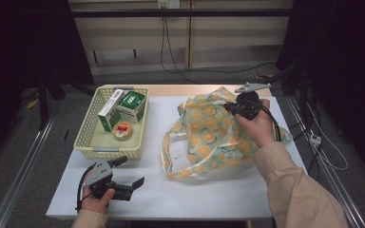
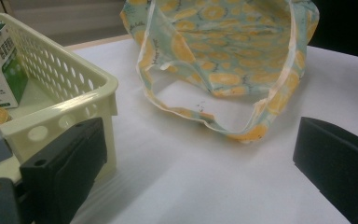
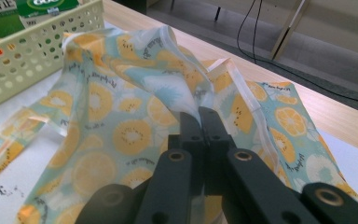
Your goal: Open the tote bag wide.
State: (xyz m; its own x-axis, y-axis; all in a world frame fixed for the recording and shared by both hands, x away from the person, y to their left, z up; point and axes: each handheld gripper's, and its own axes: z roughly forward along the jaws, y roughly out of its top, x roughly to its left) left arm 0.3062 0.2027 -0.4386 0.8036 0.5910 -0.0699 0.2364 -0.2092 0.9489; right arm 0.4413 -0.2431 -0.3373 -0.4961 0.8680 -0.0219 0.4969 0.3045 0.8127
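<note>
A light-blue cloth bag [image 1: 204, 137] printed with orange slices lies on the white table [image 1: 195, 194], its handles trailing toward the front. My right gripper [image 1: 229, 108] is shut on a fold of the bag's fabric near its top edge and holds that part raised. In the right gripper view the jaws [image 3: 199, 116] pinch the cloth [image 3: 121, 126] between their tips. My left gripper [image 1: 132, 172] rests at the table's front left, open, with nothing between its jaws. In the left gripper view, that gripper [image 2: 200, 168] faces the bag's looped handle [image 2: 223, 42].
A cream perforated basket [image 1: 108, 151] stands at the left, holding green-and-white boxes [image 1: 129, 105] and a small round tin [image 1: 123, 129]. Its corner [image 2: 70, 98] is close to my left gripper's jaw. Cables run across the floor beyond the table.
</note>
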